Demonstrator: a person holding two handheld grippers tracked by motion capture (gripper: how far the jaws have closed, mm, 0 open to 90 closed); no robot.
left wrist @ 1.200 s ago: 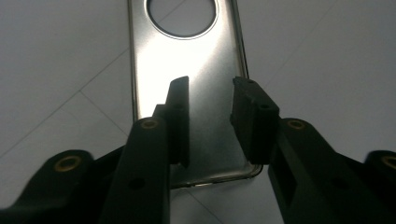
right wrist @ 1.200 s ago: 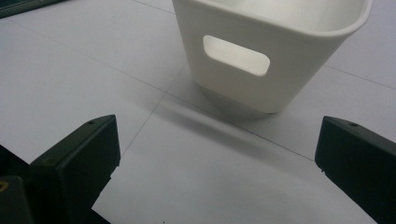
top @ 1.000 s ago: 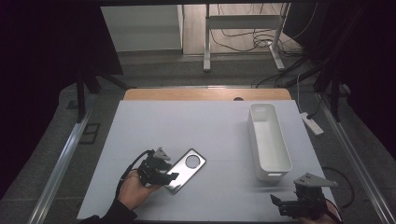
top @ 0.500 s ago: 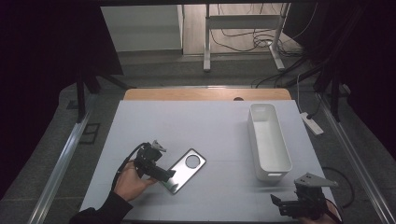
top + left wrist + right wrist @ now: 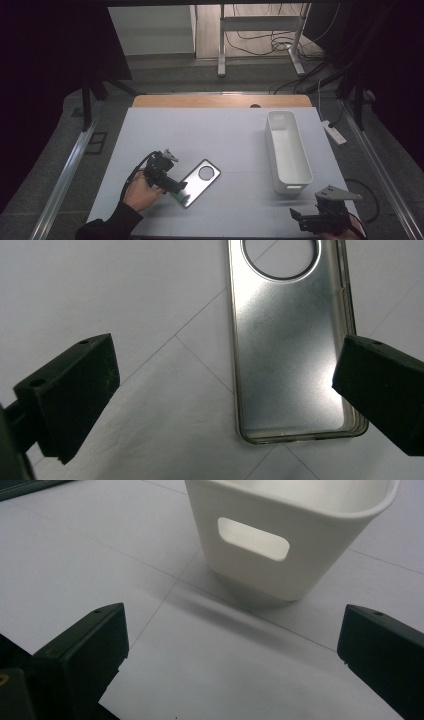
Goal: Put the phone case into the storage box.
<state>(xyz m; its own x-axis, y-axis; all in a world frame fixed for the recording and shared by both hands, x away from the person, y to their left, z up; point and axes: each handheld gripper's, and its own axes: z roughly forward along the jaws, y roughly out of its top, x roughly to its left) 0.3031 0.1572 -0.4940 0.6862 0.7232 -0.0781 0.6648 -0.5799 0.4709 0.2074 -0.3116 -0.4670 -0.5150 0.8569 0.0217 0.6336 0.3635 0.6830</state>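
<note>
Black two-jaw left gripper (image 5: pixel 172 184) at lower left of the high view, thick black cable looping behind, dark sleeve (image 5: pixel 107 225) below. Black right gripper (image 5: pixel 296 216) at lower right, topped by a grey three-cornered plate. Blocky matte jaws with small screw holes.

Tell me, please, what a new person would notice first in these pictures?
First the shiny phone case, lying flat on the white table near its front left, inner side up. The left gripper hangs over its near end, jaws just opened wide, nothing gripped. At the right stands a long white bin, with the right gripper before it.
</note>
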